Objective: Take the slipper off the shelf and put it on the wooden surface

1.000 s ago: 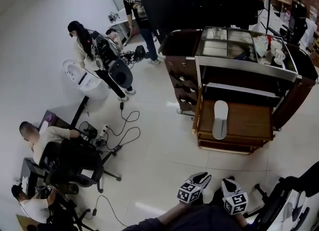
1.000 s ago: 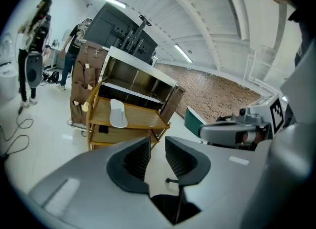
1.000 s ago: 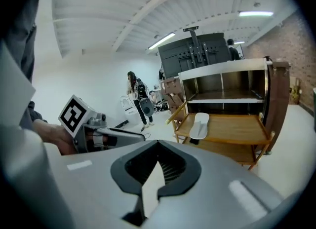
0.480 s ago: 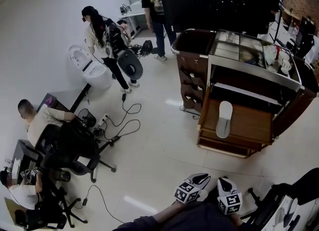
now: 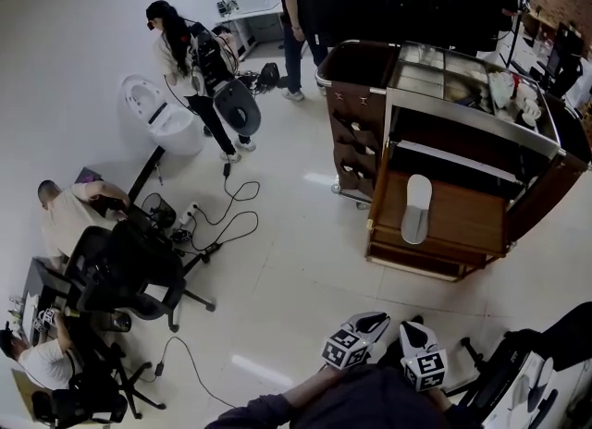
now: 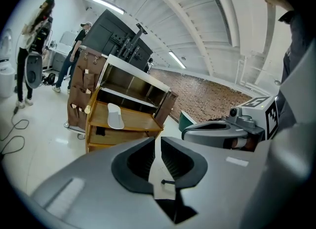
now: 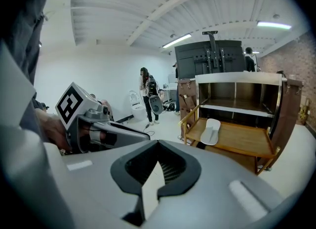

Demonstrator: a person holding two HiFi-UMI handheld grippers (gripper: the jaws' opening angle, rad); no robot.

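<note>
A white slipper (image 5: 416,207) lies flat on the wooden surface (image 5: 467,224) of a brown cart, sole up or down I cannot tell. It also shows in the left gripper view as the slipper (image 6: 115,116) and in the right gripper view as the slipper (image 7: 212,131). Both grippers hang close to my body at the bottom of the head view, far from the cart. My left gripper (image 5: 375,325) (image 6: 158,146) has a narrow gap between its closing jaws, with nothing in it. My right gripper (image 5: 413,329) (image 7: 158,145) has its jaws meeting, empty.
The cart has a metal shelf (image 5: 453,161) above the wood and pockets on its left side (image 5: 350,154). Cables (image 5: 227,224) trail over the white floor. Office chairs (image 5: 129,275), seated people, a standing person (image 5: 180,57) and a toilet (image 5: 157,117) are to the left.
The head view has shifted a little, so the cart sits slightly more to the right and lower. Both grippers stay close together near my body. The slipper has not moved.
</note>
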